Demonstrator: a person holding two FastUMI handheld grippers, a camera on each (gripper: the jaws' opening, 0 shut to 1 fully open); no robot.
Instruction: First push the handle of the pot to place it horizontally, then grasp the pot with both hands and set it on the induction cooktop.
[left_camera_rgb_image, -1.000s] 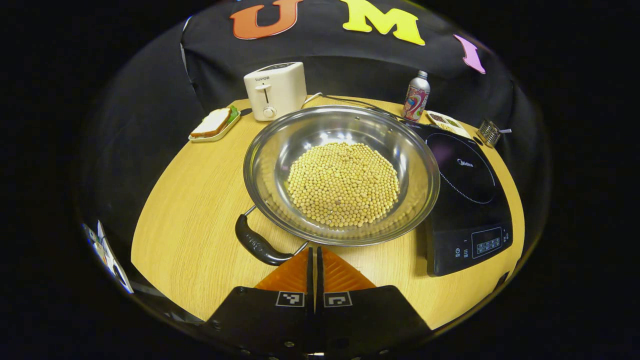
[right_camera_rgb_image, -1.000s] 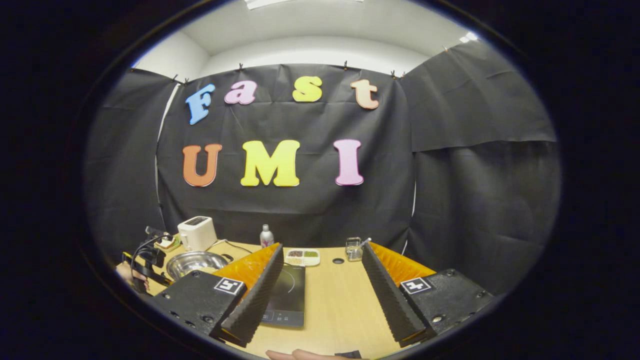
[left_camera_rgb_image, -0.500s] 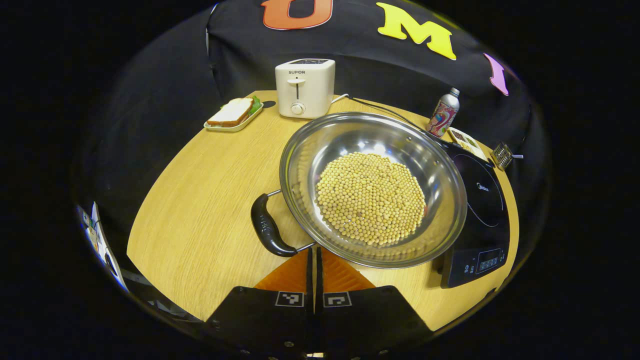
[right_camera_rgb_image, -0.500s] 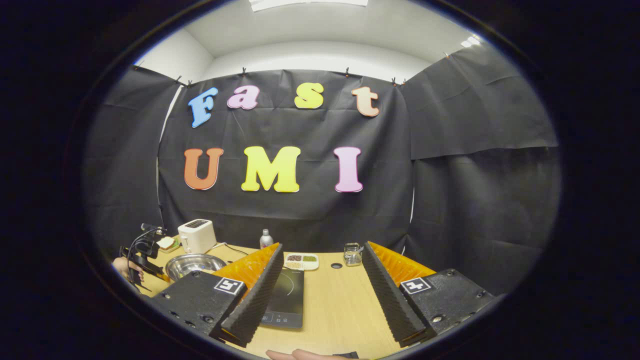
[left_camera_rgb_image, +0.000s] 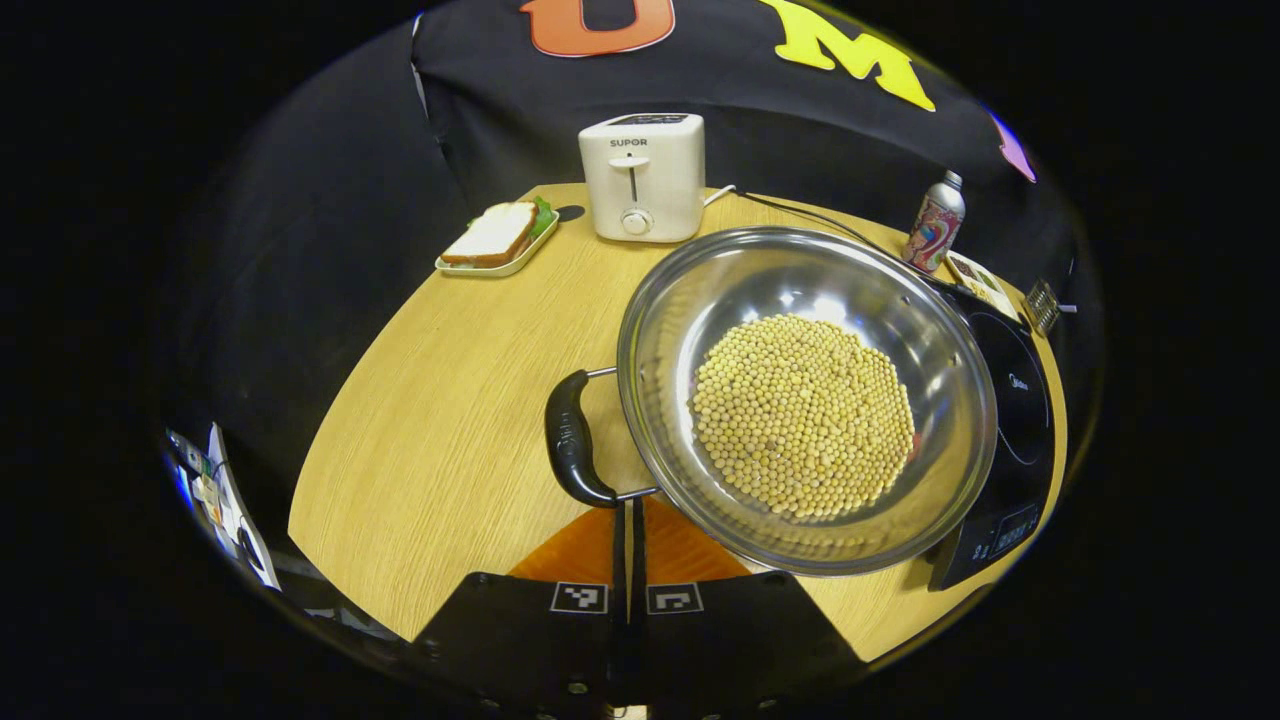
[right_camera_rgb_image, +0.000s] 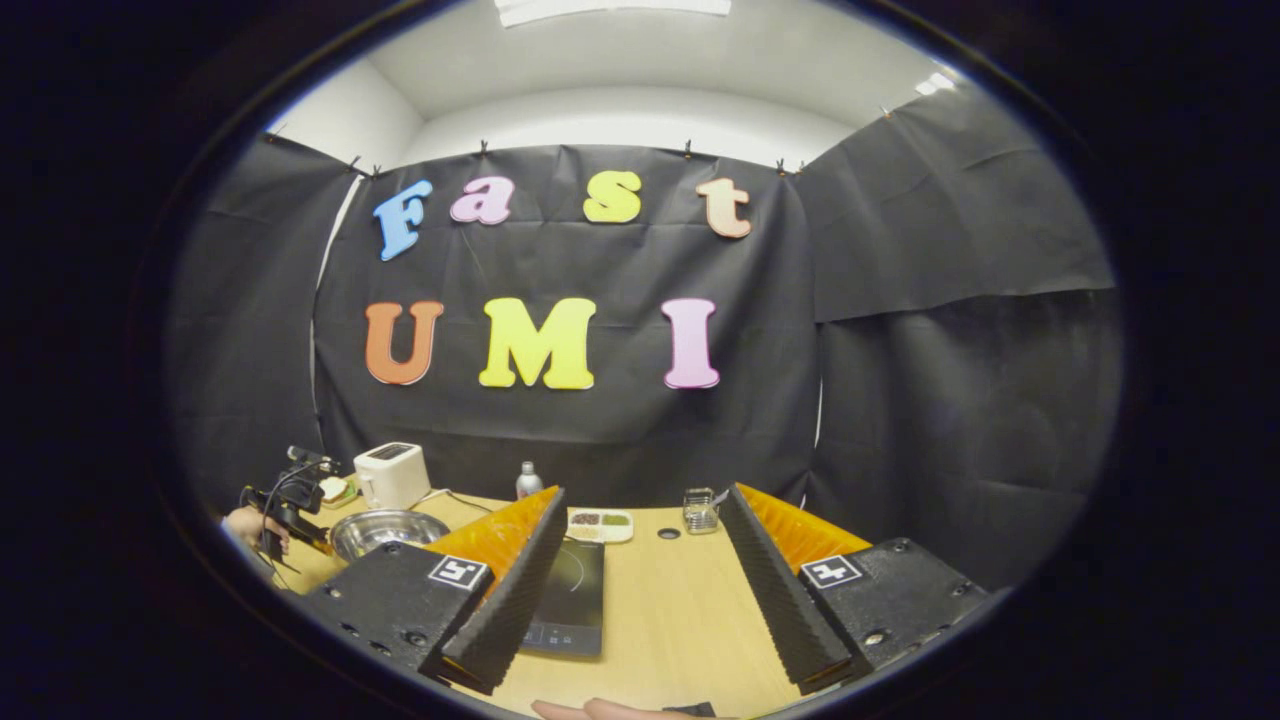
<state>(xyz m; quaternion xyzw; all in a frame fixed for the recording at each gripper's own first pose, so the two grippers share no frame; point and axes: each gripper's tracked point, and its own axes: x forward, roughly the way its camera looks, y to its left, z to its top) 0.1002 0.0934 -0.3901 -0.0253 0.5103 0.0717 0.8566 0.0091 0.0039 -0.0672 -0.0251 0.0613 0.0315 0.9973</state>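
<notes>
Left gripper view: left gripper jaws clenched, nudging pot handle; right gripper jaws released. Next: two-handed grasp.

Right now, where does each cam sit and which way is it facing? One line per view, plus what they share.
Left gripper view: rides the left claw, angled down at the table; the pot of soybeans and its handle sit close ahead; its own fingers are shut.
Right gripper view: rides the right claw, held low and level, facing the booth wall; its own fingers are spread, and the left claw shows far off.
Shared: pot, toaster, bottle, induction cooktop.
</notes>
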